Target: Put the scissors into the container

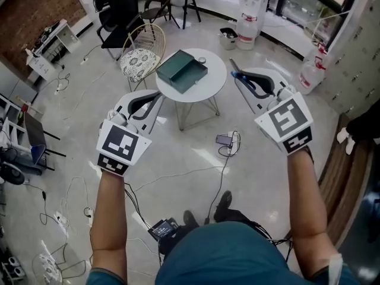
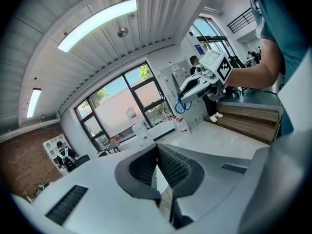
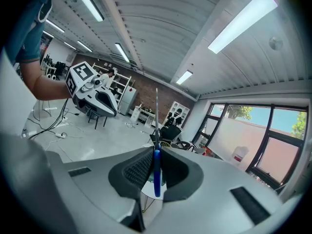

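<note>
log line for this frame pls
left gripper: shut, empty | right gripper: shut on scissors | container: open on round table, scissors not in it yet

- Pale glossy floor (image 1: 178, 141), crossed by loose cables (image 1: 222, 172).
- Round white table (image 1: 215, 79); wicker chair (image 1: 142, 55) placed beside it.
- Brick wall (image 1: 29, 10); ceiling lit by strip lights (image 2: 97, 22).

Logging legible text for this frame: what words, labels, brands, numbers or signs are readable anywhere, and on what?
No readable text in any view.
Left marker cube: black-and-white square pattern only, no letters or digits.
Right marker cube: the same kind of pattern, no letters or digits.
Water jug by the window: label too small to read.
</note>
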`<state>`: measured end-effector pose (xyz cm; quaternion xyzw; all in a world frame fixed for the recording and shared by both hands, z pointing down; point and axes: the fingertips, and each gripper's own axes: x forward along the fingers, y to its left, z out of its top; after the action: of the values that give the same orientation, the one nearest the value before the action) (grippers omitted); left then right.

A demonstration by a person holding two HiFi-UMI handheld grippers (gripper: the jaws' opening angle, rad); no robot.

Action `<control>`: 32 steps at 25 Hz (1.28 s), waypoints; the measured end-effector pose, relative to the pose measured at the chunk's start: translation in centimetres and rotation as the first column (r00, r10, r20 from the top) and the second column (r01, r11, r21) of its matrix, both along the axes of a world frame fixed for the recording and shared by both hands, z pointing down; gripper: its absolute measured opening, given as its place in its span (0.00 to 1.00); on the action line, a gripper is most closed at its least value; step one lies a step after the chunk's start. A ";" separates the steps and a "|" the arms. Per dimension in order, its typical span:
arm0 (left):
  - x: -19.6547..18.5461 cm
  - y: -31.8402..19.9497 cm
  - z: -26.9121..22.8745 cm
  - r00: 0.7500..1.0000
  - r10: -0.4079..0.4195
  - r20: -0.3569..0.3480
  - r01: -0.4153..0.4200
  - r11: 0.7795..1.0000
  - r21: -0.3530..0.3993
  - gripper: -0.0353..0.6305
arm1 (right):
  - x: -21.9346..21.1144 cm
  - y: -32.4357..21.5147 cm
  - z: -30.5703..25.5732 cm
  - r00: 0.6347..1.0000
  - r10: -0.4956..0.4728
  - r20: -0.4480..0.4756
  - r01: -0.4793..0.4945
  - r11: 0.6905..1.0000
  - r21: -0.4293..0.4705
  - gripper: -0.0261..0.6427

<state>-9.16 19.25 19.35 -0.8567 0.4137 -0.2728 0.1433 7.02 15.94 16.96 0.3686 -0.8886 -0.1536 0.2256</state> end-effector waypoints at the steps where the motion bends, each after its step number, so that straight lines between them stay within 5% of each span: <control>1: 0.9 -0.5 0.1 1.000 -0.008 0.003 0.008 1.000 0.000 0.08 | 0.9 -0.6 0.1 1.000 -0.007 0.005 0.007 1.000 0.000 0.13; 16: 8.9 -5.4 0.4 0.997 -0.065 0.035 0.065 0.998 -0.007 0.08 | 8.2 -6.3 0.3 0.997 -0.071 0.037 0.071 0.997 0.002 0.13; 32: 9.5 -20.5 0.8 0.996 0.091 0.004 -0.091 0.996 0.003 0.08 | 7.6 -17.3 1.2 0.998 0.056 -0.005 -0.056 0.998 -0.011 0.13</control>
<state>0.30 -1.23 20.18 -0.8739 0.3742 -0.2673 0.1577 14.57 -1.40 18.19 0.3915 -0.8783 -0.1434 0.2340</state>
